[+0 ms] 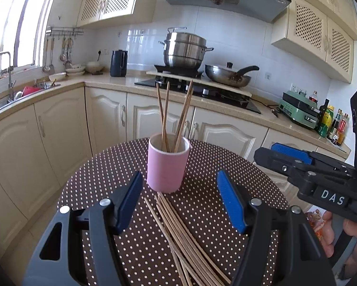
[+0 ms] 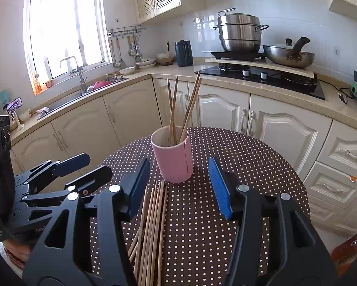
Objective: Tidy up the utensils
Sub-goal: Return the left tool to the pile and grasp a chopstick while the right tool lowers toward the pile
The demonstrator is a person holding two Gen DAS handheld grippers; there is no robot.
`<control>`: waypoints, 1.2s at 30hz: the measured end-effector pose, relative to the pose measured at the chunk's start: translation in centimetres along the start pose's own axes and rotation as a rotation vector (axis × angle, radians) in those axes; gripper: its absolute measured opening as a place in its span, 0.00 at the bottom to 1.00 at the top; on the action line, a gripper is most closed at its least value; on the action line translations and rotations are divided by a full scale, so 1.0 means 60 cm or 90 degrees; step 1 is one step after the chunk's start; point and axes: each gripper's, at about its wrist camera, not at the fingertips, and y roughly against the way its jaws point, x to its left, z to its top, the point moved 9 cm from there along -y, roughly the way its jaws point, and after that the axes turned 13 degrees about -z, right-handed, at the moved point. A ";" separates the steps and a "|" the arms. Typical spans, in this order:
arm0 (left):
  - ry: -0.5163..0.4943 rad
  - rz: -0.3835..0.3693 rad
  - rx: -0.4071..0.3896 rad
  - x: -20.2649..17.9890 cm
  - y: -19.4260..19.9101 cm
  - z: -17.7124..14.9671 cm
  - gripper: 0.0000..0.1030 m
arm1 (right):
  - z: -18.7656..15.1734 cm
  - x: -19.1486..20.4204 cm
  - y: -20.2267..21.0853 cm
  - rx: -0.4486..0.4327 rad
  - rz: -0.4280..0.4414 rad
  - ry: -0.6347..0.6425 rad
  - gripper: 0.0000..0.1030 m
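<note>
Chopsticks (image 1: 178, 233) lay in a loose bundle on the table (image 1: 214, 205), thin straight wooden sticks fanned out just in front of the cup (image 1: 167, 166); we counted roughly ten but could not be sure where they overlapped. Four more chopsticks (image 1: 165, 116) stood tilted inside that one cup, a smooth pink cylinder with a pale inner wall. The round table wore a brown cloth covered in small white dots.

We held two grippers, both of black plastic with ribbed blue pads. Our left gripper (image 1: 179, 201) hung above the lying bundle with its jaws spread wide and nothing between the pads. Our right gripper (image 2: 178, 186) also stood apart, empty, with the cup beyond its fingertips and the bundle below its left finger. A hand (image 1: 340, 233) gripped its handle at the edge of the left view.

On the stove (image 2: 261, 76) behind sat one stacked steel pot (image 2: 240, 33) and one wok (image 2: 289, 54).
</note>
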 end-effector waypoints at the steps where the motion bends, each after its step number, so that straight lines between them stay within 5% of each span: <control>1: 0.009 -0.002 0.015 0.003 -0.006 -0.014 0.63 | -0.009 0.001 -0.002 0.007 -0.001 0.003 0.50; 16: 0.101 0.041 0.223 0.066 -0.115 -0.171 0.62 | -0.155 0.012 -0.076 0.163 0.031 0.017 0.50; 23: 0.119 0.058 0.278 0.083 -0.146 -0.203 0.38 | -0.191 0.012 -0.102 0.202 0.042 0.011 0.50; 28: 0.118 0.054 0.289 0.086 -0.154 -0.212 0.36 | -0.194 0.012 -0.114 0.215 0.047 0.012 0.50; 31: 0.096 0.077 0.301 0.094 -0.160 -0.212 0.19 | -0.199 0.018 -0.122 0.227 0.057 0.016 0.50; 36: 0.127 0.045 0.307 0.112 -0.162 -0.212 0.09 | -0.207 0.034 -0.137 0.254 0.077 0.028 0.50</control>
